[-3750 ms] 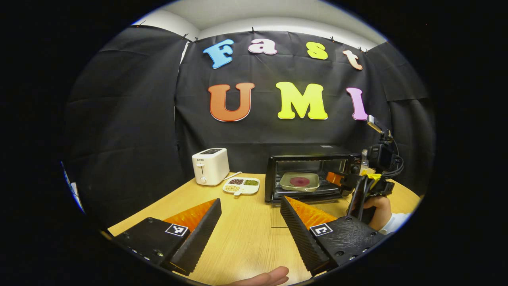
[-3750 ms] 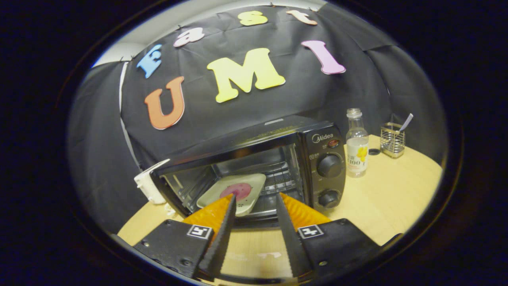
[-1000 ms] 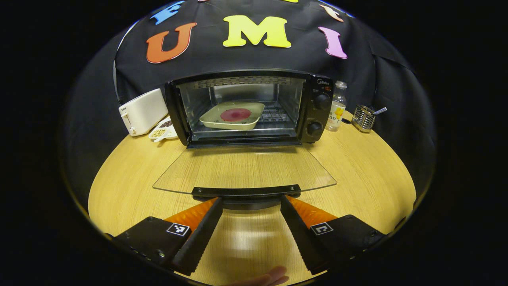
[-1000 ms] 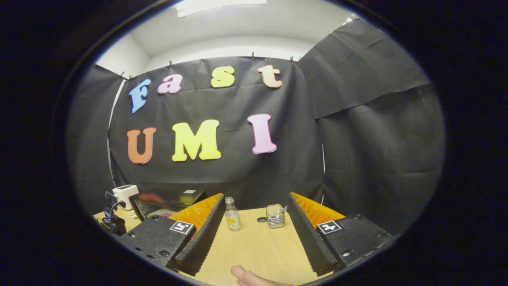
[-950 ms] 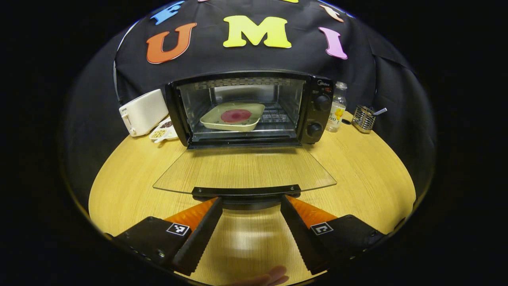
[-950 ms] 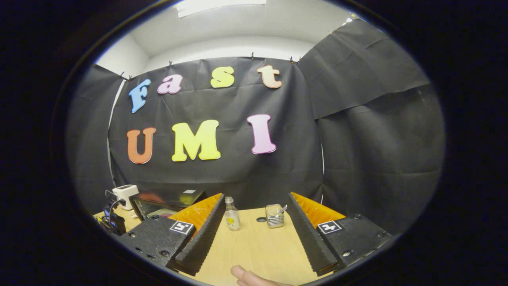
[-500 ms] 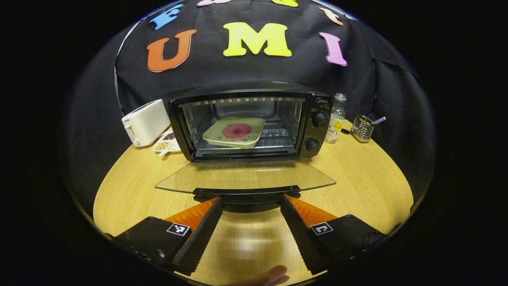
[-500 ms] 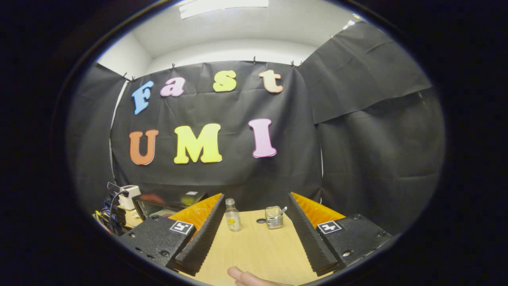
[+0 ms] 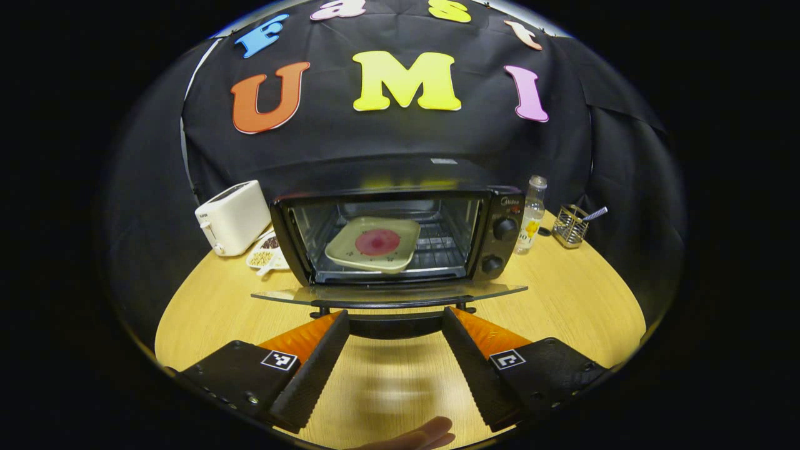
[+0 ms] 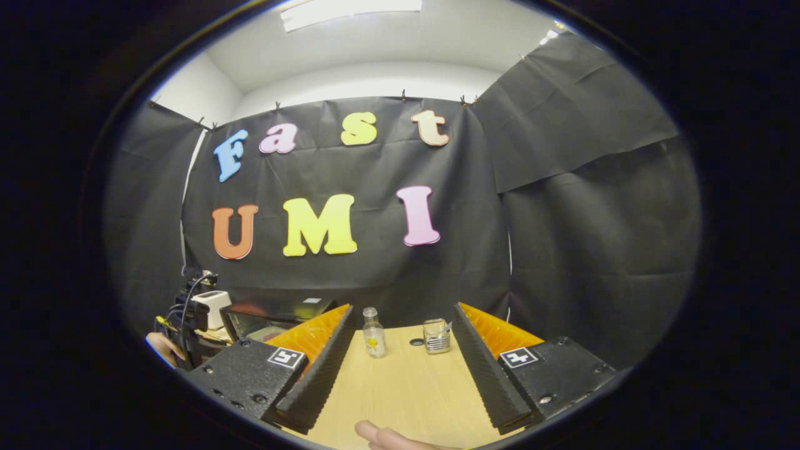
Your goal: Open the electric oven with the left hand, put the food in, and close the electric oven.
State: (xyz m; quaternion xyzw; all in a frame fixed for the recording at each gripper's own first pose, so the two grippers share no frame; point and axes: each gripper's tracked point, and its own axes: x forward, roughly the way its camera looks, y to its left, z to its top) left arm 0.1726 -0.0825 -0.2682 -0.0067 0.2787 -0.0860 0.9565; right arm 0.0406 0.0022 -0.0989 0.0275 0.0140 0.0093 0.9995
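Oven [image 9: 400, 234] pictured w/ food already inside: plate [image 9: 374, 243] w/ a red disc is seen resting on the rack, so the opening and loading steps are judged done. Glass door [image 9: 387, 294] is shown about level, hinged down at the front, its dark handle [image 9: 397, 322] lying between the left gripper [image 9: 395, 322] fingers; jaws are spread wide and whether either finger touches the handle can't be told, nothing is clamped. What's left, by the look of it: door to be swung up and shut. Right gripper [image 10: 400, 337] is held well off to the side over the bare surface [image 10: 400, 387], jaws wide apart, nothing held, w/ a bottle [image 10: 374, 340] and a wire holder [image 10: 436, 336] seen beyond it. Toaster [image 9: 232, 217] and snack dish [image 9: 265, 256] are seen beside the oven.
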